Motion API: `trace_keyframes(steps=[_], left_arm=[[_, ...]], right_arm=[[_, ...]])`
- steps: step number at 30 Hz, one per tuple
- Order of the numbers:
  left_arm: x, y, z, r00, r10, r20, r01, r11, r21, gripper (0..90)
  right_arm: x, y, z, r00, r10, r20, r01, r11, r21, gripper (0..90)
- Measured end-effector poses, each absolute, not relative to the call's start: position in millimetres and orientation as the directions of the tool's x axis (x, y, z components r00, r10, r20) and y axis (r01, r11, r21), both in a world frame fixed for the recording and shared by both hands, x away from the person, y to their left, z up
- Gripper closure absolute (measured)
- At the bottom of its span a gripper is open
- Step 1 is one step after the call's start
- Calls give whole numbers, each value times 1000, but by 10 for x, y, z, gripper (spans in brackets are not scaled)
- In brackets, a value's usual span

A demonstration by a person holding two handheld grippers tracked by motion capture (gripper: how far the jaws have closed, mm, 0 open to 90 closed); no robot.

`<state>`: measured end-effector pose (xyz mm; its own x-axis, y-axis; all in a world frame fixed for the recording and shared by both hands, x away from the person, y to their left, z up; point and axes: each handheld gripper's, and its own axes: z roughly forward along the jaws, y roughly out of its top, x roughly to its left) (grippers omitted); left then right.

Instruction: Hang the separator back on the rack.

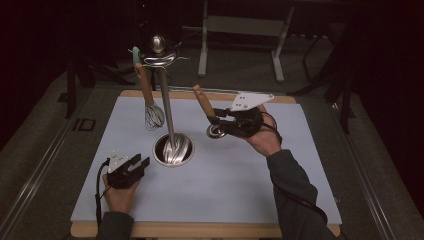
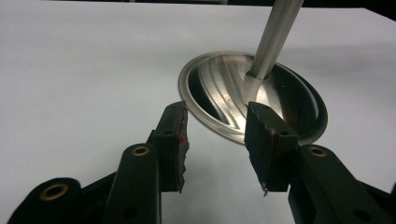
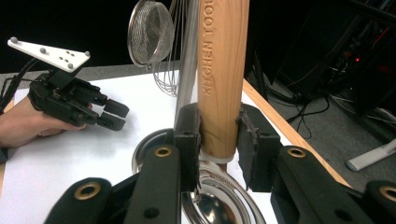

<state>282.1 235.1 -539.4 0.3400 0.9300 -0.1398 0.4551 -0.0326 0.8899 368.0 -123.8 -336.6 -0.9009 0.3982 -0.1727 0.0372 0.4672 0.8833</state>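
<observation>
**Wooden-handled utensil held, ready to hang**

The right gripper point(image 3: 218, 140) clamps the wooden-handled metal ladle point(image 1: 206, 107) above the white worktop's point(image 1: 240, 185) far edge, right of the steel hanging stand point(image 1: 167, 110). Next, I judge: hooking its handle end onto the rack. The left gripper point(image 2: 215, 140) rests open, empty, near the left edge.

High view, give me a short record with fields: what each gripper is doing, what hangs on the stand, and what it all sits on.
right gripper: shut on wooden-handled ladle, lifted above the mat
left gripper: open, empty, beside the stand's base
stand: upright metal pole with hooks on top
whisk: hangs from the stand
mat: white, on the wooden table
</observation>
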Motion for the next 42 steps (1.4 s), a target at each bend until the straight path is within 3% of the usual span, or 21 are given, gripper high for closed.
trace_keyframes(steps=[42], left_arm=[[2821, 2347, -5393, 341, 930, -139, 456, -34, 889, 595]], right_arm=[[3600, -1000, -3022, -910, 346, -229, -53, 449, 892, 707]])
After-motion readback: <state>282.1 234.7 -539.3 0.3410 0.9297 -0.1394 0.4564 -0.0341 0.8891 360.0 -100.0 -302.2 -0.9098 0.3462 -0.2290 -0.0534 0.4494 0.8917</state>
